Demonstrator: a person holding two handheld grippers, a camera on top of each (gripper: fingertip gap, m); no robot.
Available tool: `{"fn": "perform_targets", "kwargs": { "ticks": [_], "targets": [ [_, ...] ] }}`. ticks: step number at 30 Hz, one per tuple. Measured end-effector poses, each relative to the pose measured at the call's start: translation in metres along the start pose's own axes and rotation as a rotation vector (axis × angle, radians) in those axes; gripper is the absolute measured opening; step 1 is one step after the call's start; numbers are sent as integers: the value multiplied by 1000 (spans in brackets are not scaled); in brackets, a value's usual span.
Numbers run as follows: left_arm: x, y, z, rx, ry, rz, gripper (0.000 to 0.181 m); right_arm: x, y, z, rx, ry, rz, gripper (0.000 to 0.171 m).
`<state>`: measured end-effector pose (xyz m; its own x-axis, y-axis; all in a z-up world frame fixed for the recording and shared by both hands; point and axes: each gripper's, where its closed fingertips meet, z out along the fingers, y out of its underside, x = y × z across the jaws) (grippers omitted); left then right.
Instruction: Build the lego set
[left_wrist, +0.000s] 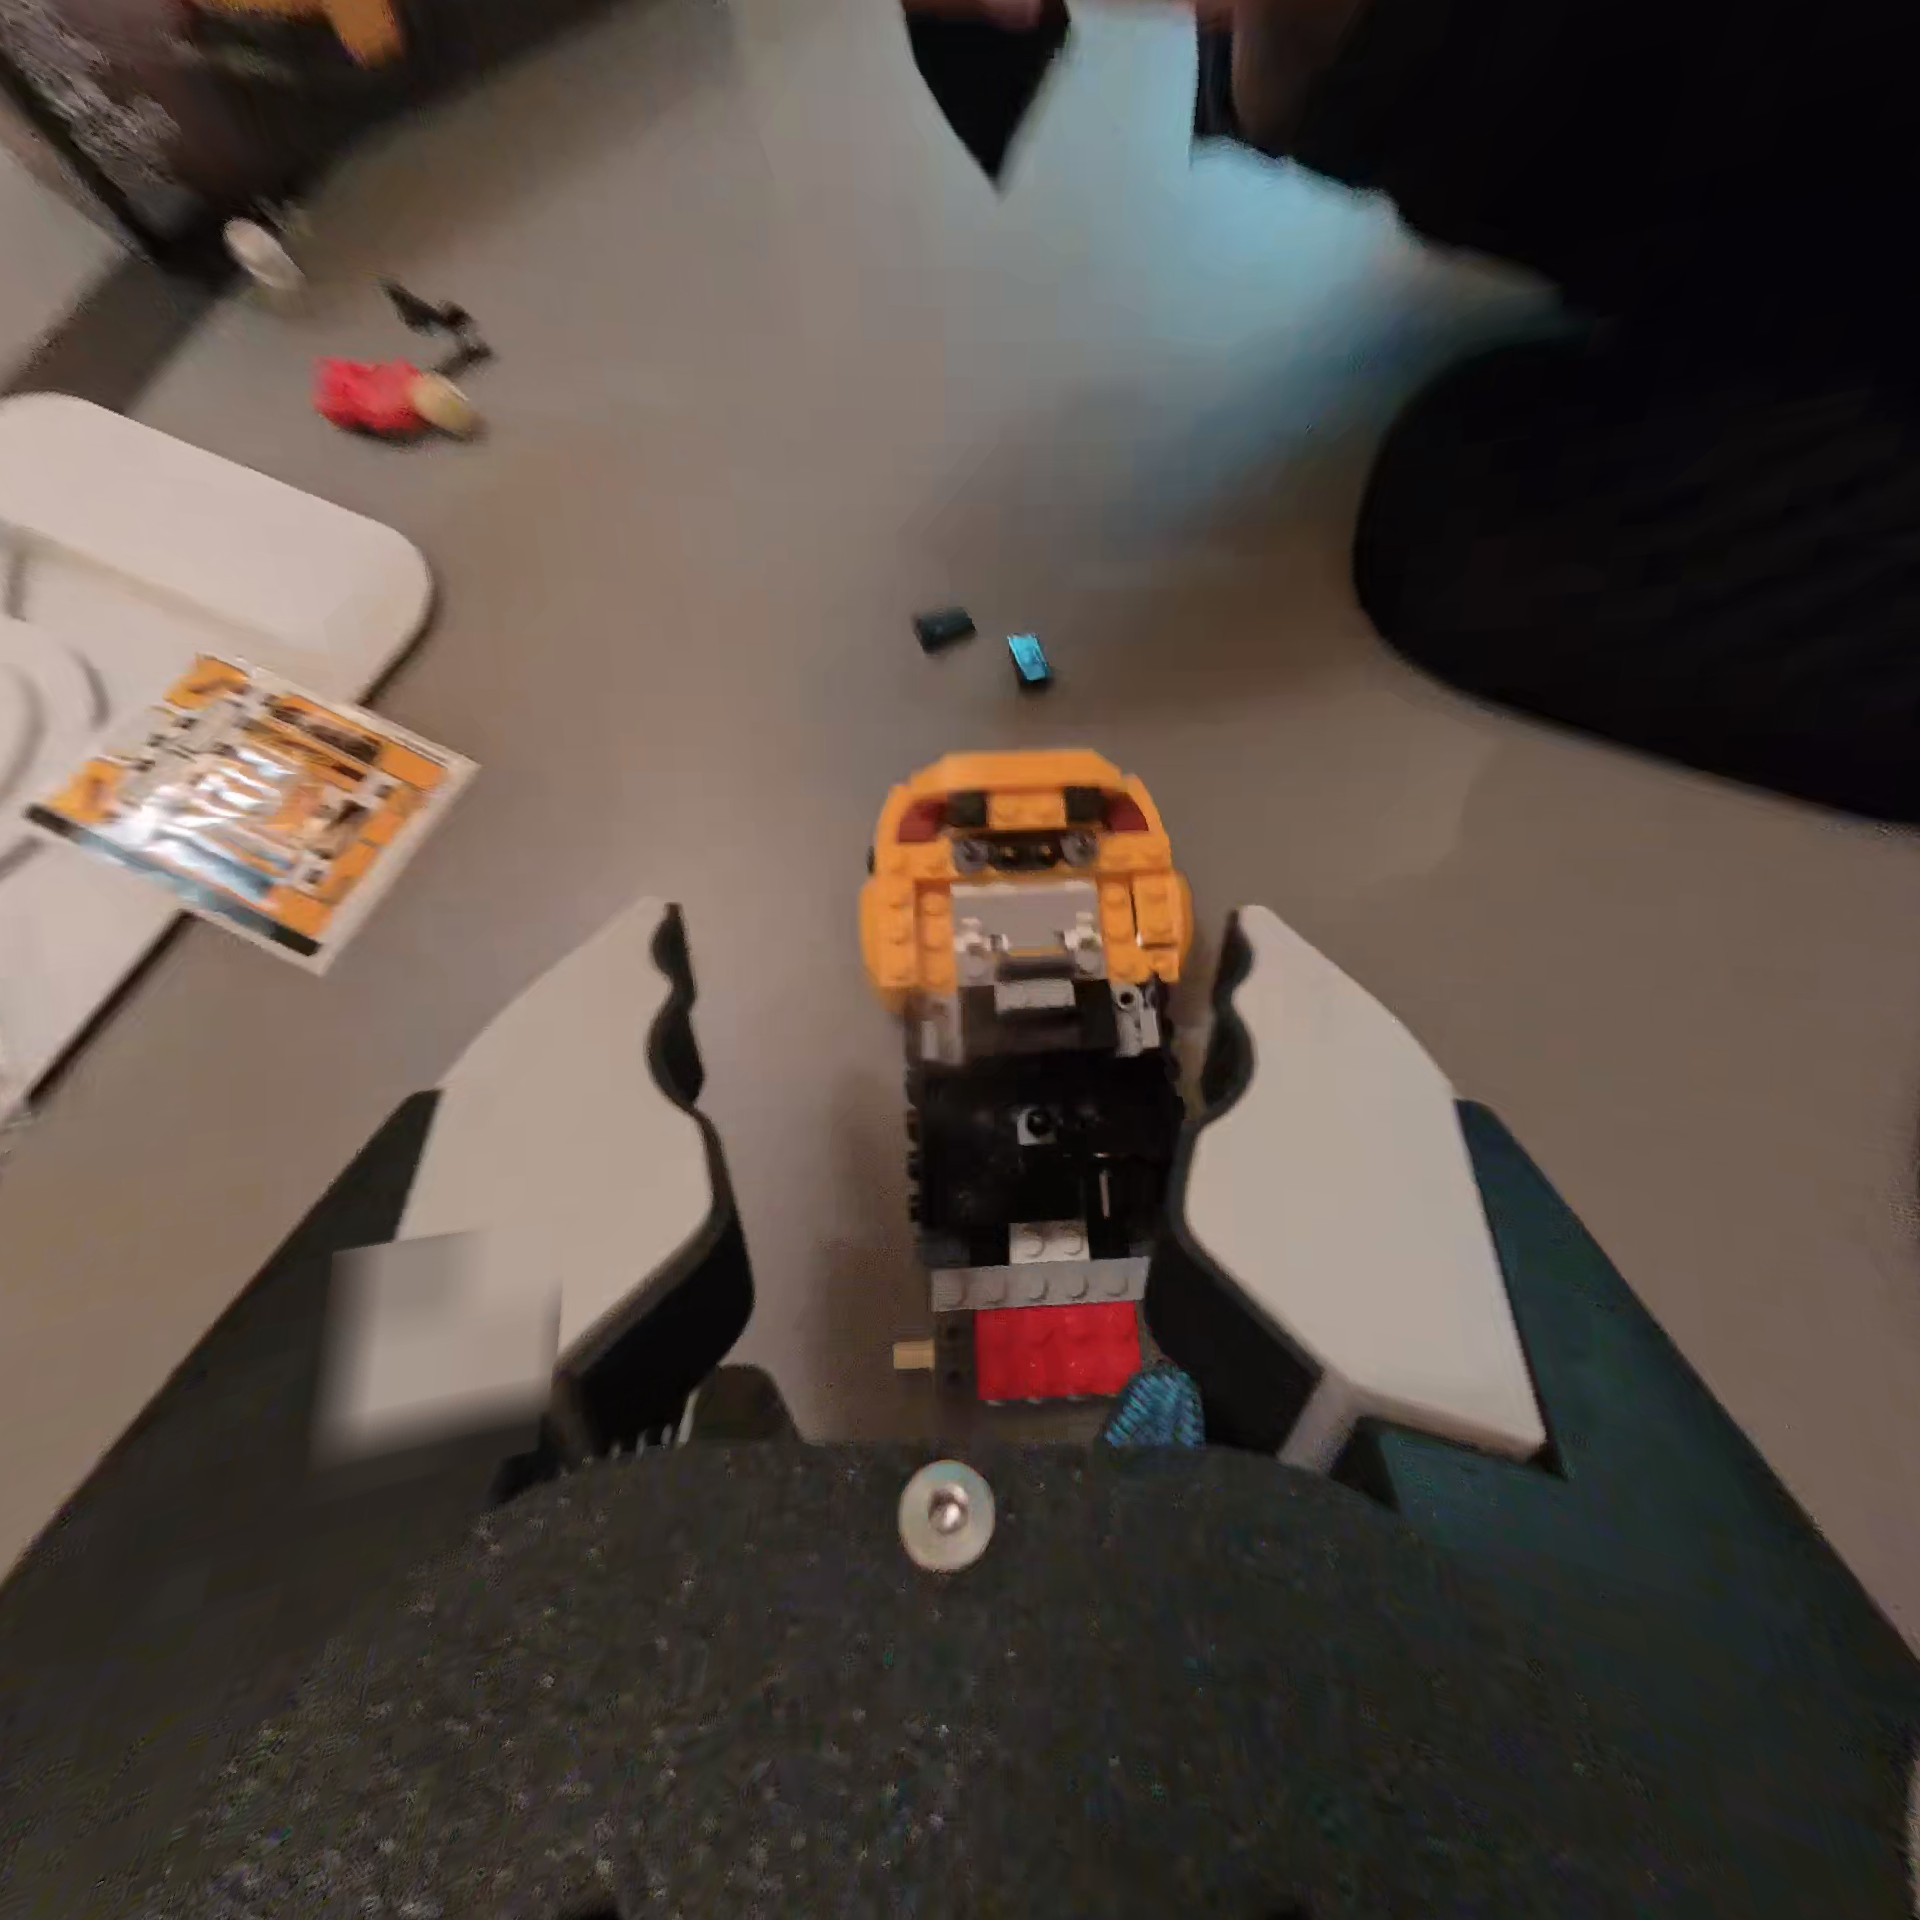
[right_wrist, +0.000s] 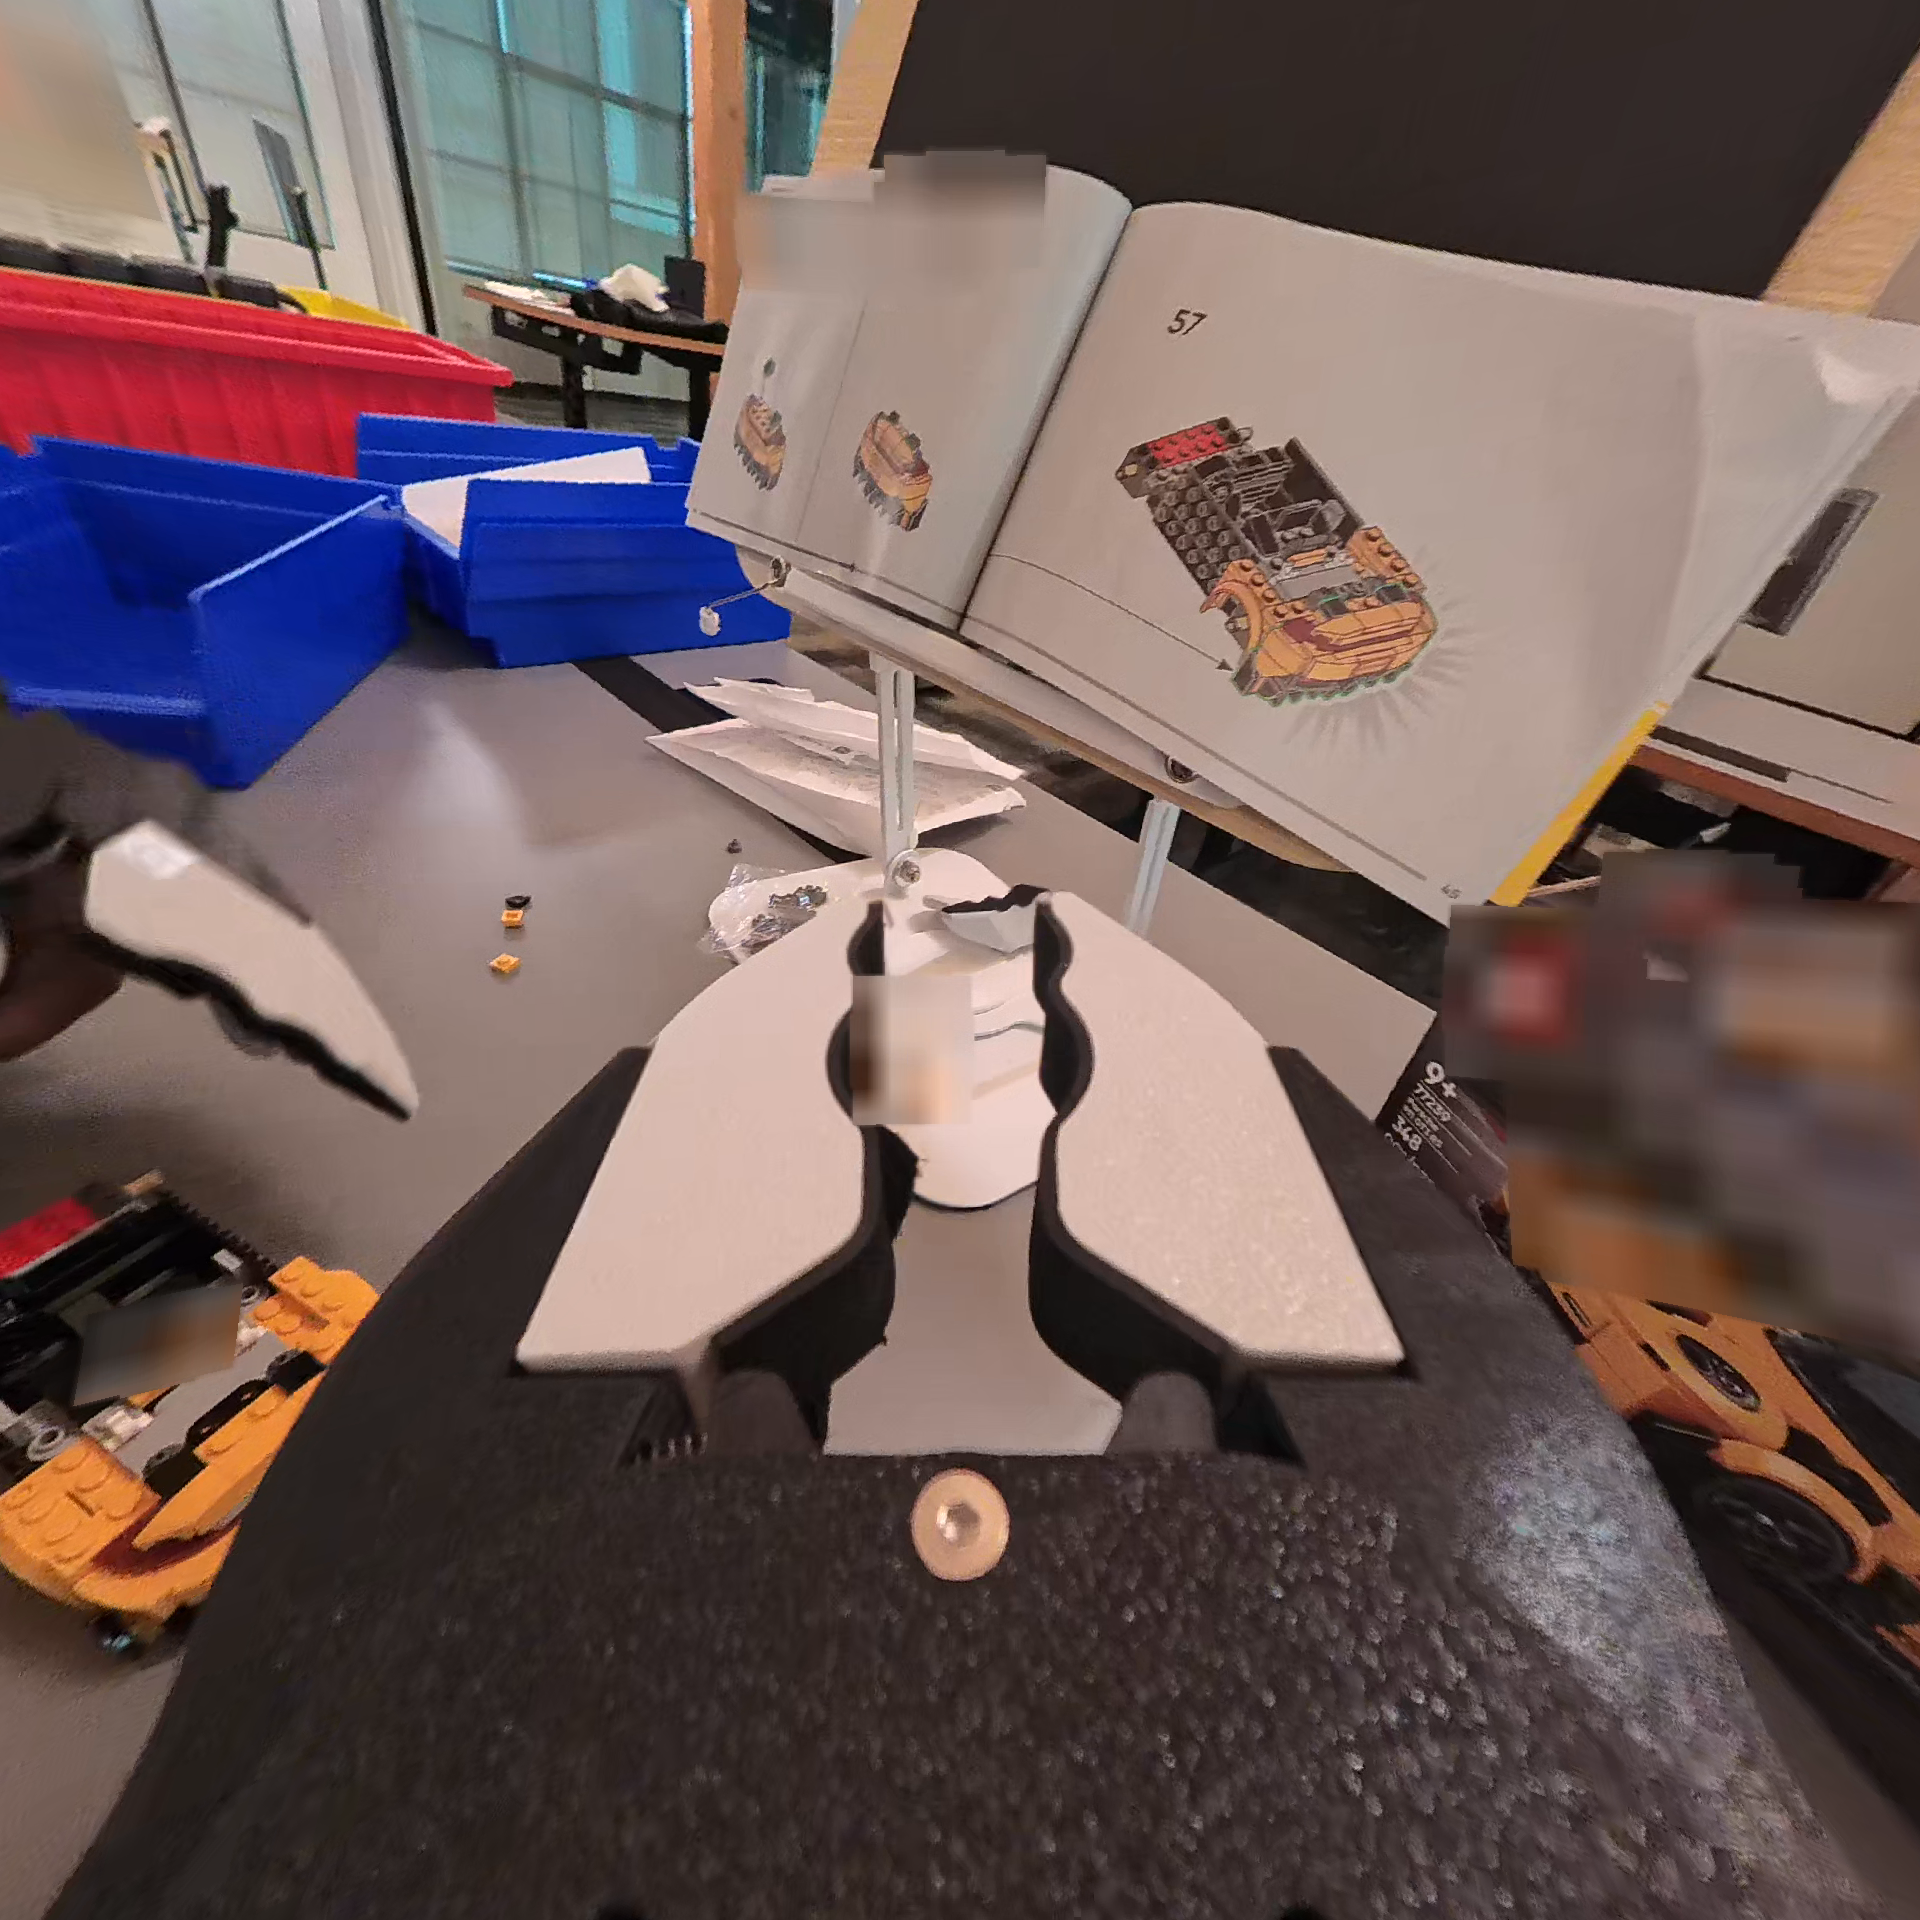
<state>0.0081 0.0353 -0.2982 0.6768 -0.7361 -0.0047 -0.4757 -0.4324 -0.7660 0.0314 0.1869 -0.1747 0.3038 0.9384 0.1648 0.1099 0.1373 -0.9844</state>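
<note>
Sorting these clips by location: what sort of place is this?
Probably a workshop or lab workspace: stacked blue storage bins and a red bin on a grey table, with more desks before large windows.

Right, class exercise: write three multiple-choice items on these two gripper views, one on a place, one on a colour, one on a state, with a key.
1. Where does the partly built lego car lie in the left wrist view?
A. between the left gripper's two spread fingers
B. on the white tray
C. inside a blue bin

2. What colour is the car's rounded far end?
A. green
B. orange
C. purple

3. How is the instruction booklet in the right wrist view?
A. shut, flat on the table
B. rolled up in a bin
C. open, propped on a stand

Key: 1 A, the car sits on the grey table in the gap between the fingers. 2 B, the curved bricks there are orange. 3 C, two pages show, tilted up above the right gripper.
</note>
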Motion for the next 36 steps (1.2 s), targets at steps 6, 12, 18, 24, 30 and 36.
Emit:
{"fn": "perform_targets", "kwargs": {
  "ticks": [6,12,18,24,30,36],
  "targets": [
    [11,31,21,-196,-29,154,88,11,-7,-4,40,82,30,27],
    [-1,37,18,-187,-59,226,63,12,-2,-2,28,90,43,27],
    [4,0,2,78,60,76,69,9,6,2,12,75,56,27],
    [-34,-60,-49,496,-93,-54,37,17,-3,4,40,113,43,27],
    [-113,-118,-131,794,-450,-136,0,40,-52,15,131,217,21,26],
    [-160,-157,-156,858,-616,-157,0,58,-69,41,143,271,0,19]
  ]
}}
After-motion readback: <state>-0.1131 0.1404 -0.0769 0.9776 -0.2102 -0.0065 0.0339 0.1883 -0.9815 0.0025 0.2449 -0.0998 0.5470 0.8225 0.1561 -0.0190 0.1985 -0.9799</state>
